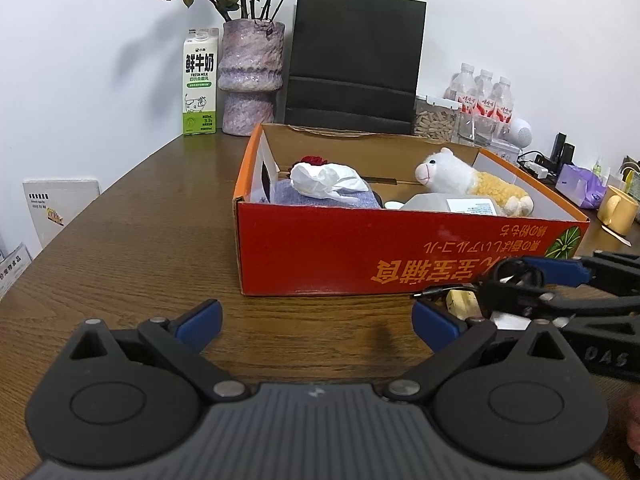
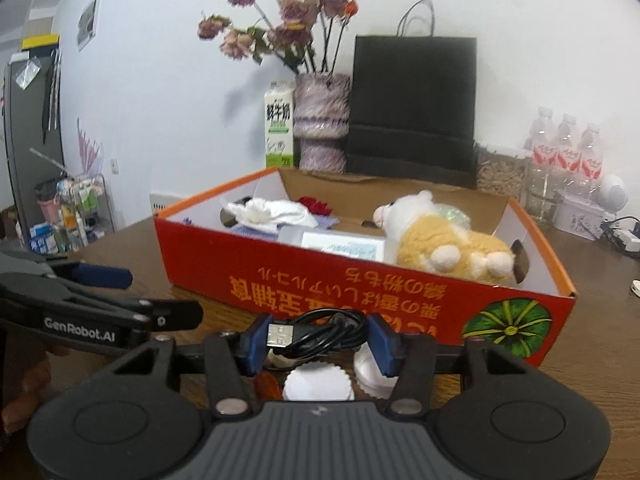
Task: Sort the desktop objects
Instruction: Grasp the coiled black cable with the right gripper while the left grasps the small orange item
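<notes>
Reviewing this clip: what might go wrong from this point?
1. The coiled USB cable sits loosely bundled between the right tongs; a loop or the plug may slip out on lifting.
2. The red box wall stands close ahead, so dangling cable could snag its rim.

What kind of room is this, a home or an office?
Probably a home, perhaps a dining corner: a wooden table holds a milk carton, a vase of dried roses and water bottles.
</notes>
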A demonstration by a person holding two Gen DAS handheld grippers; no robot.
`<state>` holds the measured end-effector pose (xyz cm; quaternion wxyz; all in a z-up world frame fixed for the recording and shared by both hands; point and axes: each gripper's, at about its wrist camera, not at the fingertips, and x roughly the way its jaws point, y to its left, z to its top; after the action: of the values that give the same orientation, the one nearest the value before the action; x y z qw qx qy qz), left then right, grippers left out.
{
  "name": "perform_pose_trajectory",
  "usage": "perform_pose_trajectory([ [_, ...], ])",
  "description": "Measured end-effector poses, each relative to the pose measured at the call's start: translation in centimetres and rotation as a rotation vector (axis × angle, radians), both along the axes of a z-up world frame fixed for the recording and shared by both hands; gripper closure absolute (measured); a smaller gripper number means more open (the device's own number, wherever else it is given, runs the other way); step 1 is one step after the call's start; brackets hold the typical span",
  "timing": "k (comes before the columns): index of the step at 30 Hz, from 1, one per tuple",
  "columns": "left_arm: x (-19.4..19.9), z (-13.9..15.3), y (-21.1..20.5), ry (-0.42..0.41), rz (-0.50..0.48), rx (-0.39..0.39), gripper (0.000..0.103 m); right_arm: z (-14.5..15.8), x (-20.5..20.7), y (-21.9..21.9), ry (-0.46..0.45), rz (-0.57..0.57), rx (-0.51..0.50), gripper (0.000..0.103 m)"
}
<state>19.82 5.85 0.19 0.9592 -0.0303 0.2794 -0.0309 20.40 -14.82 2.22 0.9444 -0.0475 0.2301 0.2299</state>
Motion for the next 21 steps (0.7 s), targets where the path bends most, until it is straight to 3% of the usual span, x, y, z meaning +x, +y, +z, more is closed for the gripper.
perform_pose_trajectory([
  [9,-0.1,0.0,-1.1,-0.008,0.001,0.017,0.0,0.4,-0.5,-3.3,-0.016,-0.07,0.057,0.053],
  [21,-0.7,-0.4,-6.9,0.01,-0.065,0.09,0.0,0.0,-1.1,-6.5,-0.004,-0.115,0.074,0.053],
])
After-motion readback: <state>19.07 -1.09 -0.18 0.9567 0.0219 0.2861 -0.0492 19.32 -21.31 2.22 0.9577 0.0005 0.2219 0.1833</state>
